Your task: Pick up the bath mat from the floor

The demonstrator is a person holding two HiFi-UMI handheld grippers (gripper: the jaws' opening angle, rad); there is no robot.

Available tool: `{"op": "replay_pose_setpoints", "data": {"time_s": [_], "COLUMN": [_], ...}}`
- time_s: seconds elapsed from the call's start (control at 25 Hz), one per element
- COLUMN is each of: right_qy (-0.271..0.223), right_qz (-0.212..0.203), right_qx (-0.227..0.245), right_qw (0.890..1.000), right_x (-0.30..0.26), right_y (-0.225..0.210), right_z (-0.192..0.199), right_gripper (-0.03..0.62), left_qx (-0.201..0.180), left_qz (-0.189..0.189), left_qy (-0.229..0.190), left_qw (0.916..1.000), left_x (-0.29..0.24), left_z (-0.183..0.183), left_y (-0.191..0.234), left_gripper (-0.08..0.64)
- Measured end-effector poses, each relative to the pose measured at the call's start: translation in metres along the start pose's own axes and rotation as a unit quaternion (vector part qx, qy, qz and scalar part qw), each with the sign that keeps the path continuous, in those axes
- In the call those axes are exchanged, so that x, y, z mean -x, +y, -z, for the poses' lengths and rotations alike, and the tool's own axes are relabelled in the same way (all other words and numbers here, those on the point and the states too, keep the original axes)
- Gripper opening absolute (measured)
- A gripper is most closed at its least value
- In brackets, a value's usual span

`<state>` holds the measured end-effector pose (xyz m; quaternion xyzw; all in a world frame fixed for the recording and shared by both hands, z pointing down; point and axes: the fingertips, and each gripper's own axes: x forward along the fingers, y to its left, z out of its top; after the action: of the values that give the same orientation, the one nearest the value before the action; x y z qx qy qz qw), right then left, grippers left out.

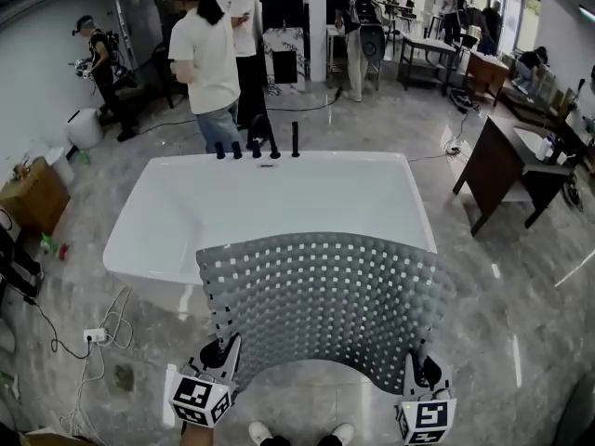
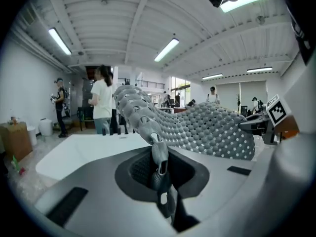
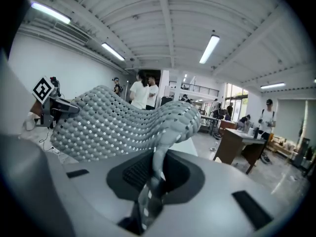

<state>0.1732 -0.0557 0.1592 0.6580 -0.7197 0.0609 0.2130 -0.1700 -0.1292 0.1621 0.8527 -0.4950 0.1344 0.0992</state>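
Marble floor (image 1: 521, 342): grey and glossy, below both grippers.
White tub (image 1: 270, 203): straight ahead of the grippers, its near rim just beyond the mat's far edge.
Grey bath mat (image 1: 325, 295): studded and perforated, lifted off the floor. It spans from one gripper to the other and bulges away from them toward the tub.
Left gripper (image 2: 159, 154): jaws narrow, pinched on the mat's near left corner — the mat runs forward and to its right.
Right gripper (image 3: 157, 167): jaws narrow, clamped on the near right corner — the mat spreads forward and to its left.
Black taps (image 1: 257, 145): on the tub's far rim, well beyond both grippers.
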Motion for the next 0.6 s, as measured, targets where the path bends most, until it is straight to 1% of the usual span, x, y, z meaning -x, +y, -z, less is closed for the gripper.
{"op": "replay_pose_setpoints", "data": {"time_s": [0.16, 0.28, 0.4, 0.6], "right_qy": [-0.046, -0.078, -0.103, -0.136], "right_qz": [0.003, 0.003, 0.007, 0.012], "right_qx": [0.003, -0.003, -0.009, 0.0], "right_qw": [0.999, 0.997, 0.995, 0.991], "right_x": [0.023, 0.041, 0.054, 0.071], "right_y": [-0.003, -0.005, -0.007, -0.01], "right_z": [-0.062, -0.092, -0.113, -0.14], "right_gripper": [0.067, 0.067, 0.067, 0.067], "left_qx": [-0.02, -0.039, -0.053, -0.066], "left_qz": [-0.017, -0.033, -0.044, -0.055], "left_qy": [-0.044, -0.075, -0.099, -0.134], "left_qw": [0.9987, 0.9959, 0.9927, 0.9872], "left_x": [0.034, 0.059, 0.078, 0.103], "left_z": [-0.063, -0.099, -0.125, -0.151], "left_y": [0.0, 0.001, 0.004, -0.001], "left_gripper": [0.038, 0.038, 0.038, 0.038]}}
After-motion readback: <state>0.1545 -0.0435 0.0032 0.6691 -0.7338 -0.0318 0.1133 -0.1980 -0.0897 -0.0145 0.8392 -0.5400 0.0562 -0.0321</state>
